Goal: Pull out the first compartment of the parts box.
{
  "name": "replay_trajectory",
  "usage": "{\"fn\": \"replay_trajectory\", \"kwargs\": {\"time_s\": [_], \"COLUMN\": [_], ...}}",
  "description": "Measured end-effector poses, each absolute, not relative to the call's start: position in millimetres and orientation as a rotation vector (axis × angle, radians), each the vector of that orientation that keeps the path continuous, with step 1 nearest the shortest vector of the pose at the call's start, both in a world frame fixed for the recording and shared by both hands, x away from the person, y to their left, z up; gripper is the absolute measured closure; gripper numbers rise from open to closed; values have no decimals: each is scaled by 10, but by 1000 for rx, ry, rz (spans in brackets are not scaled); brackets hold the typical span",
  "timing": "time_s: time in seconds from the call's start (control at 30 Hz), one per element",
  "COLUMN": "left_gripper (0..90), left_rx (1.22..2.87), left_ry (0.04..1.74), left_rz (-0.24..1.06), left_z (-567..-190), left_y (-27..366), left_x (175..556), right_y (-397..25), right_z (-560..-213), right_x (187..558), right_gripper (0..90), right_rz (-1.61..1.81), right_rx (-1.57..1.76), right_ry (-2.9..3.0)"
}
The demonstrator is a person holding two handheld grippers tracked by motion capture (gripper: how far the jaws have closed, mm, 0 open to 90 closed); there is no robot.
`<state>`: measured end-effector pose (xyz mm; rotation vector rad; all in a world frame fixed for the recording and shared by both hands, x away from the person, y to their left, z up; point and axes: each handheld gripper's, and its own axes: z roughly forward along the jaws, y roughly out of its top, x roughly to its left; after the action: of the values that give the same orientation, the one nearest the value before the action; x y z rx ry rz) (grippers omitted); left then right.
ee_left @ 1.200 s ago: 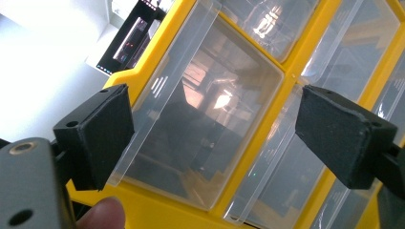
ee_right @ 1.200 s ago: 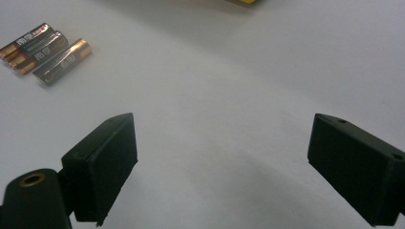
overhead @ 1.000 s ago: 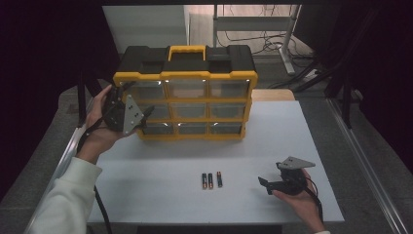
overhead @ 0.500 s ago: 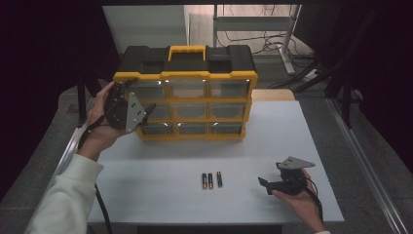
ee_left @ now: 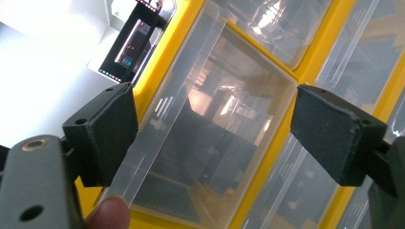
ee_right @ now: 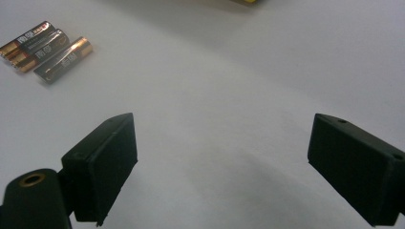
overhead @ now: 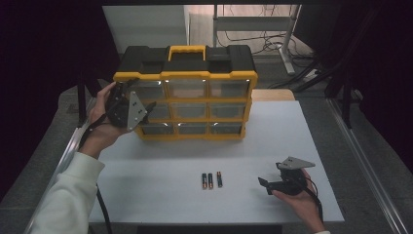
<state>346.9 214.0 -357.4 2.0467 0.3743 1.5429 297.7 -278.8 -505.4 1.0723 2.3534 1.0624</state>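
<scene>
Up above, the high view has the black-and-yellow plastic organiser case with clear drawers [overhead: 186,92] standing at the back of the white table [overhead: 160,165]. The left gripper [overhead: 148,106] is held at the case's left side, level with the left drawer of its middle row, its jaws parted. Three black-and-copper batteries [overhead: 211,180] lie side by side well in front of the case, near the table's front edge. The right gripper [overhead: 263,183] sits low over the table to the right of the batteries, pointing towards them, jaws spread and holding nothing.

From the left gripper view, the two black pads [ee_left: 102,133] stand wide apart on either side of a clear plastic drawer [ee_left: 210,124] set in the yellow frame of the case; whether either pad touches the drawer cannot be told.

From the right gripper view, the jaws are wide open over bare table, with the batteries [ee_right: 45,50] well off to the upper left. Their white lettering is too small to read.
</scene>
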Motion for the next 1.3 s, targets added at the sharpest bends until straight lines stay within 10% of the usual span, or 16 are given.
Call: {"fn": "replay_trajectory", "kwargs": {"time_s": [1.3], "left_gripper": [697], "left_rx": [1968], "left_ry": [326], "left_rz": [1776], "left_z": [-3555], "left_y": [2148], "left_x": [3417], "right_y": [-2798], "right_z": [-5038], "right_x": [2972], "right_gripper": [101], "right_rz": [1071], "right_rx": [1074], "right_ry": [2333]}}
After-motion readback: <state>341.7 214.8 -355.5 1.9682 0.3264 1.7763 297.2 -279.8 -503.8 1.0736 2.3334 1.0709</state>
